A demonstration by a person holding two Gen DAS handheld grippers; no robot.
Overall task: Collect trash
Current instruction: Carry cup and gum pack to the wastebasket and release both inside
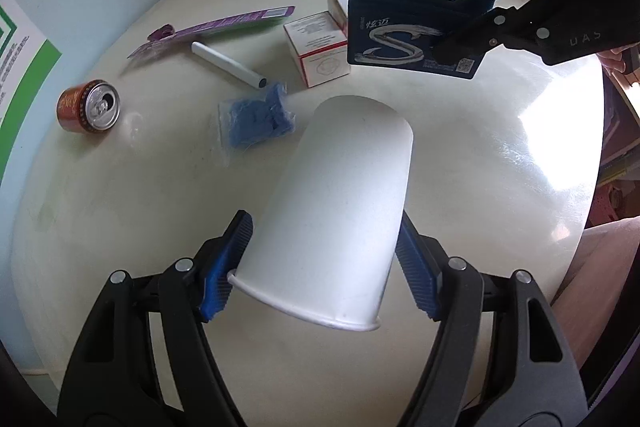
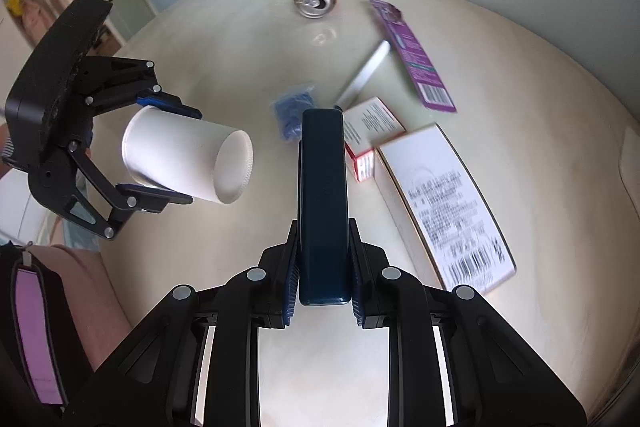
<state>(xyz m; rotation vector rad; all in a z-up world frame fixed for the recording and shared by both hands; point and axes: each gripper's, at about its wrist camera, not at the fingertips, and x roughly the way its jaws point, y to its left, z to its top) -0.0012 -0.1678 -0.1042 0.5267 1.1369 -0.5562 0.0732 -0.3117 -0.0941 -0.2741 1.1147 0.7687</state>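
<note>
White paper cup (image 1: 332, 203) is clamped near its rim in the left gripper (image 1: 320, 267), lying sideways in the air above the table (image 1: 480, 155). The right gripper (image 2: 325, 291) is pinched tight on a dark blue gum pack (image 2: 322, 199), also lifted clear. Looks like the collecting step to me, two bits in hand. Can (image 1: 89, 105), pen (image 1: 228, 65), boxes (image 1: 320, 47) and a blue wrapper (image 1: 256, 115) are left lying there. Next they'll need a bin, and none is in view.

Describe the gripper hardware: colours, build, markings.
Both match. Left gripper and right gripper: black plastic scissor linkages with silver round pivot pins, jaws lined with blue ribbed pads. The right one carries faint embossed lettering on its body. No cables visible.
</note>
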